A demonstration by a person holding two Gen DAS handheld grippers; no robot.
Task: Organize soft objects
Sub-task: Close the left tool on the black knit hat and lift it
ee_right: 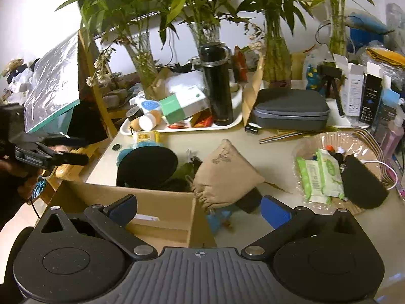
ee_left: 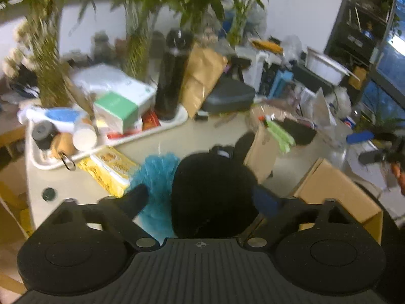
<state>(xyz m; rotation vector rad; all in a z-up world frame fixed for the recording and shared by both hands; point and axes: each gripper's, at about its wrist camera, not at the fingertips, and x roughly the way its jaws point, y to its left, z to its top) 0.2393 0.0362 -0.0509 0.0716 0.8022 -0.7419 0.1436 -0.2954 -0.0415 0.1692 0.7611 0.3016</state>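
A round black soft cushion (ee_left: 212, 192) leans at the far edge of an open cardboard box (ee_left: 336, 195), beside a blue fluffy duster (ee_left: 157, 177). My left gripper (ee_left: 202, 198) frames the cushion between wide-apart fingers. From the right wrist view, that left gripper (ee_right: 78, 150) hangs in the air left of the cushion (ee_right: 146, 167), with nothing between its fingers. A tan cloth pouch (ee_right: 225, 177) rests by the box (ee_right: 162, 202) corner, with something blue under it. My right gripper (ee_right: 198, 210) stands open just short of the pouch, holding nothing.
A white tray (ee_right: 227, 125) carries a black flask (ee_right: 217, 83), boxes and cups. A grey zip case (ee_right: 291, 111) lies behind. A woven basket (ee_right: 364, 139) at right holds green wipe packs (ee_right: 319, 174) and a black pouch (ee_right: 362, 185). Glass vases of plants line the back.
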